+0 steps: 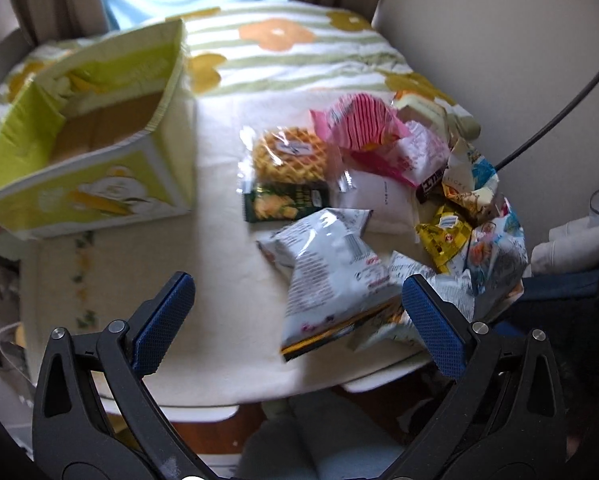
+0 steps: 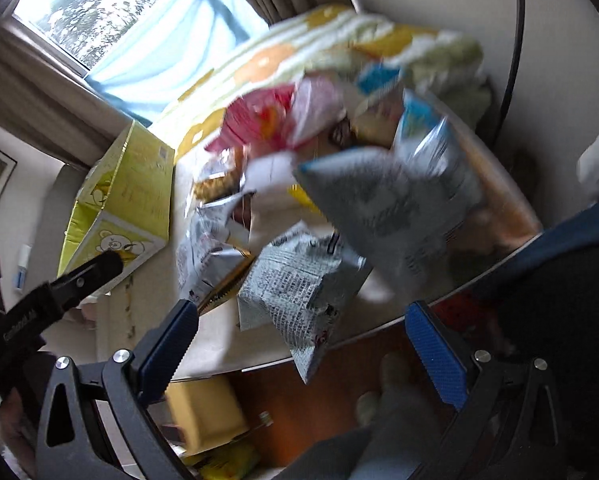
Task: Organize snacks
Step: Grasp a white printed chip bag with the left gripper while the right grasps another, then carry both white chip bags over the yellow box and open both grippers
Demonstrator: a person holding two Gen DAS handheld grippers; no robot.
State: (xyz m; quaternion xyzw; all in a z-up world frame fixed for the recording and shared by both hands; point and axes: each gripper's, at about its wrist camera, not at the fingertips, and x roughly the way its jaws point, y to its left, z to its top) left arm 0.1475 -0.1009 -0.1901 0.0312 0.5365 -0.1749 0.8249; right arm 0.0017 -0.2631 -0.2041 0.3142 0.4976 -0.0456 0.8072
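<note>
A heap of crinkled foil and plastic snack packets (image 1: 379, 208) is lying on the cream-covered table (image 1: 219, 280), ahead and right of the left hand-held gripper (image 1: 297, 312), whose blue pads are standing wide apart, holding nothing. An open yellow-green cardboard box (image 1: 87, 140) is sitting ahead-left. The right hand-held gripper (image 2: 301, 338) is likewise gaping, empty, over a grey printed packet (image 2: 299, 284).

From the left wrist we look level down onto the worktop (image 1: 219, 340); the right wrist view is tilted, closer. Both share the snack pile (image 1: 379, 208) and green box (image 2: 127, 200).
</note>
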